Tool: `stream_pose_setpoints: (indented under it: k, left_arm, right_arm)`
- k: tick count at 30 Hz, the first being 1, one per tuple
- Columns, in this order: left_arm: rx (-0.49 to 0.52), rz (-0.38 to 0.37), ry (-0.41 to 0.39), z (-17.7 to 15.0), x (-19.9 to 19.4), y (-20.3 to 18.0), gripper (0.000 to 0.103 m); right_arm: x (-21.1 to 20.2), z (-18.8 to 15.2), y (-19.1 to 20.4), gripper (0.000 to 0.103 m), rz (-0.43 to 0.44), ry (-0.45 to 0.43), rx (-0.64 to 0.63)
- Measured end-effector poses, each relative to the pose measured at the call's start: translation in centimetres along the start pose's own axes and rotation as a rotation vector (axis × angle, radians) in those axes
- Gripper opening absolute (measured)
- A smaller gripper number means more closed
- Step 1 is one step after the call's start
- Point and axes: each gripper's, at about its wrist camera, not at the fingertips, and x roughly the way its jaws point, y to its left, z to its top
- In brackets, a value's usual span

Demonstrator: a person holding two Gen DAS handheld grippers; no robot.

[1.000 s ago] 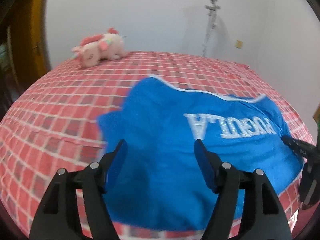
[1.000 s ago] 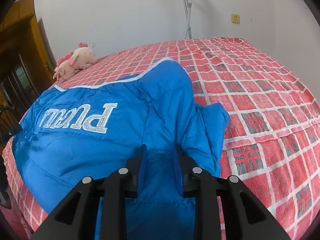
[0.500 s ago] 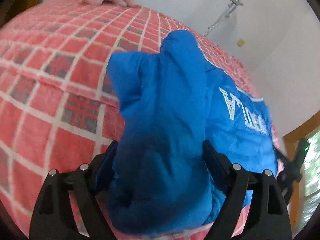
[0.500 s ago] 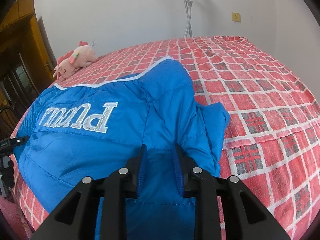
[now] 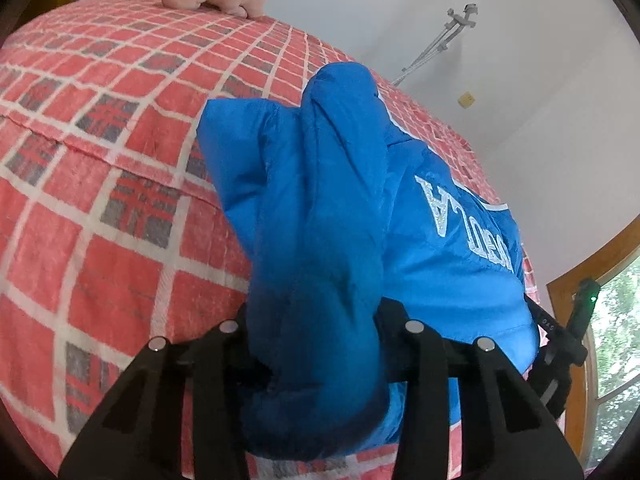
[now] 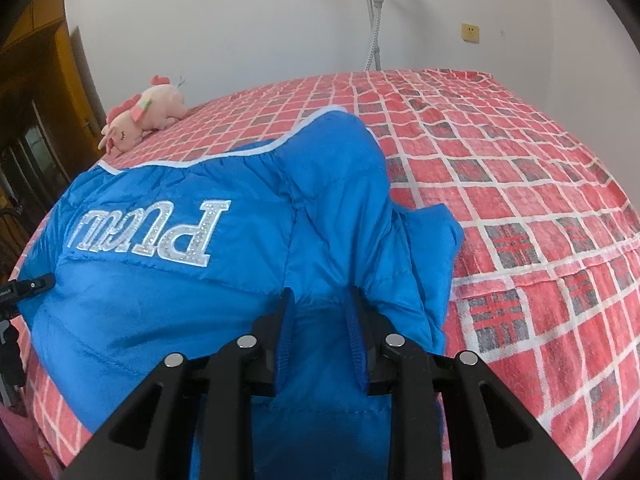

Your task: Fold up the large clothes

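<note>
1. Left gripper (image 5: 314, 344): jaws closed around a thick bunched fold of the blue padded jacket (image 5: 320, 208); fabric fills the gap and spills below the fingers.
2. Right gripper (image 6: 322, 320): jaws clamped on a narrower pinch of the same jacket (image 6: 224, 280), near a stitched seam; fabric ridges show against both fingers.
3. Jacket lies on the red plaid bedspread (image 6: 520, 184), toward the near edge of the bed, white rhinestone lettering (image 6: 160, 236) facing up, white piping along the far edge.
4. In the left wrist view, a jacket section stands up as a tall ridge, running away from the gripper; lettering (image 5: 464, 224) sits to its right.
5. Pink plush toy (image 6: 140, 114) lies at the far side of the bed, well apart from the jacket.
6. A metal crutch (image 6: 370, 12) leans on the white wall behind the bed; yellow wall socket (image 6: 470, 33) to its right.
</note>
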Motion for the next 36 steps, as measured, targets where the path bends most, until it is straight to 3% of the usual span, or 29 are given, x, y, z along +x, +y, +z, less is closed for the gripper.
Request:
stream_pose_setpoints:
  k: [6,8,9,11,16,21,25,29,36]
  left_arm:
    - [0.007,0.037,-0.020,0.5,-0.7,-1.2,0.034]
    - [0.032,0.072,-0.032,0.9,-1.3,-2.4,0.033]
    - [0.049,0.093,-0.042,1.2,-1.9,-3.5,0.032]
    - [0.069,0.109,-0.058,1.6,-2.7,-4.8,0.032]
    - [0.161,0.135,-0.117,2.6,-4.9,-10.8,0.032]
    - [0.317,0.120,-0.145,3.0,-4.9,-18.3,0.032]
    - [0.448,0.138,-0.113,2.0,-2.2,-24.4,0.032]
    - [0.548,0.130,-0.033,0.3,1.9,-28.9,0.033]
    - [0.636,0.142,0.086,-3.2,8.9,-31.9,0.037]
  right_arm:
    - [-0.1,0.5,-0.1,0.026,0.002,0.009,0.021]
    - [-0.7,1.0,-0.5,0.030,0.021,0.024,0.044]
    - [-1.4,1.4,-0.8,0.038,0.052,0.034,0.059]
    - [-2.7,2.2,-0.9,0.040,0.094,0.039,0.058]
    - [-5.4,4.0,-1.0,0.040,0.106,0.060,0.021]
    - [-6.6,4.6,-1.8,0.040,0.125,0.108,0.020]
    - [-7.7,4.7,-2.8,0.040,0.121,0.129,0.032]
    - [-8.0,4.5,-3.3,0.040,0.107,0.157,0.022]
    - [-8.0,4.1,-3.9,0.040,0.094,0.201,0.002]
